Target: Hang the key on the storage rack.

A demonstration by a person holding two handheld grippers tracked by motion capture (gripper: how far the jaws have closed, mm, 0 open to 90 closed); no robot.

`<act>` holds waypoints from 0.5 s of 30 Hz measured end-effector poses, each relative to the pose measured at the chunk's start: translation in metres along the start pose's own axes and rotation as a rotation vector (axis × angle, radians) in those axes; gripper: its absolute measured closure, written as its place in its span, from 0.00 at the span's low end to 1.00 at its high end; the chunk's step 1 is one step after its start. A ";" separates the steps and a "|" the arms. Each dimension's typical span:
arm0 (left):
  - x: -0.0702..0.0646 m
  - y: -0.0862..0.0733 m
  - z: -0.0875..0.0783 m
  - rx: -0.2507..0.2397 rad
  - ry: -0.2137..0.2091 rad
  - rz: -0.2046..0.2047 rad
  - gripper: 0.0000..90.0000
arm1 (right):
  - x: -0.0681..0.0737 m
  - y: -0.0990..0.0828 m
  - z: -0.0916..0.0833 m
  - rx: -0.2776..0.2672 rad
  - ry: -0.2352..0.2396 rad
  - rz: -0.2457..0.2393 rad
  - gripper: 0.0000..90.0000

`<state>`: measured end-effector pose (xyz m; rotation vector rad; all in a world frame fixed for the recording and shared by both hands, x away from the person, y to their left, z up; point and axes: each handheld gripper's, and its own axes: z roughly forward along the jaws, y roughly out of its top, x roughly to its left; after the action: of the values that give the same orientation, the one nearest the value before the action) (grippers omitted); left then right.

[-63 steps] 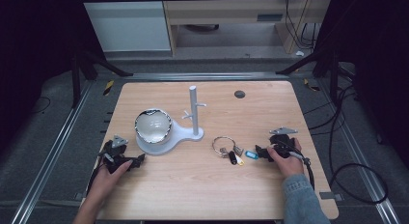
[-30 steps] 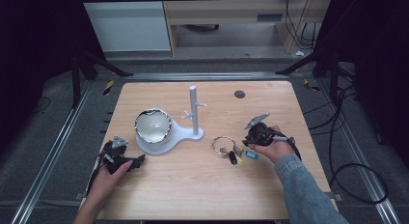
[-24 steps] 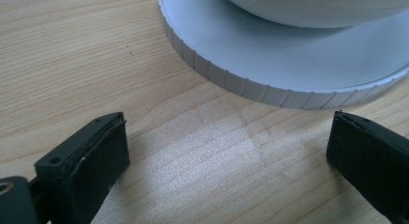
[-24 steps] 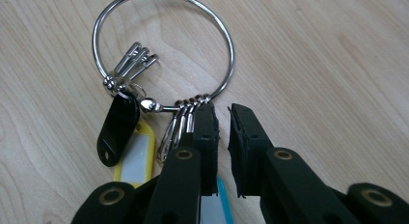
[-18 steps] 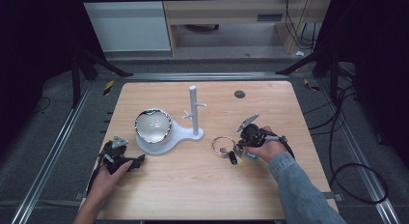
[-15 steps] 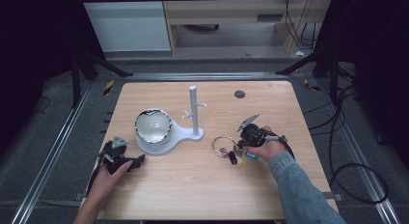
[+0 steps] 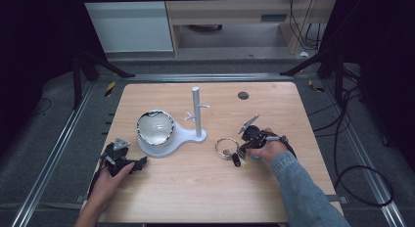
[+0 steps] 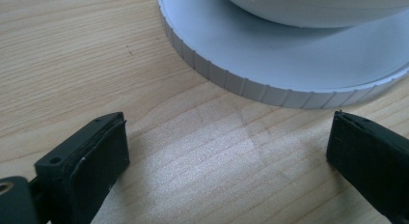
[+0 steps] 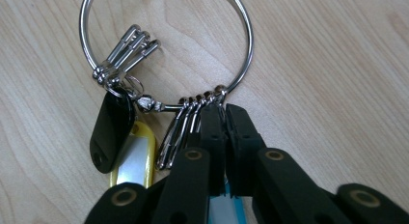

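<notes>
Key ring: lies flat on the bench, right of centre, just left of your right claw.
Right claw: jaws have just been closing, now pinched on a clip where it meets the ring; tags trail toward you.
Stand: up and to the left.
Left claw: wide open, empty, farther off by the stand's base.

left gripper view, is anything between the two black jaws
No, the left gripper stands open over bare wooden table, with the ribbed white base lying beyond its jaws.
</notes>
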<state>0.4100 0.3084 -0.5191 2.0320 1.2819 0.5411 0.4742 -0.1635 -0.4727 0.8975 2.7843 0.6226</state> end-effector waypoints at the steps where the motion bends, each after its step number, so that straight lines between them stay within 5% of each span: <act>1: 0.000 0.000 0.000 0.000 0.000 0.000 0.01 | 0.000 0.000 0.000 0.000 0.000 0.000 0.97; 15: 0.000 0.000 0.000 0.000 0.000 0.000 0.01 | -0.006 0.011 -0.023 -0.035 0.026 0.016 0.99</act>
<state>0.4100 0.3084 -0.5190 2.0322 1.2820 0.5412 0.4785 -0.1664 -0.4471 0.9113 2.7829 0.6889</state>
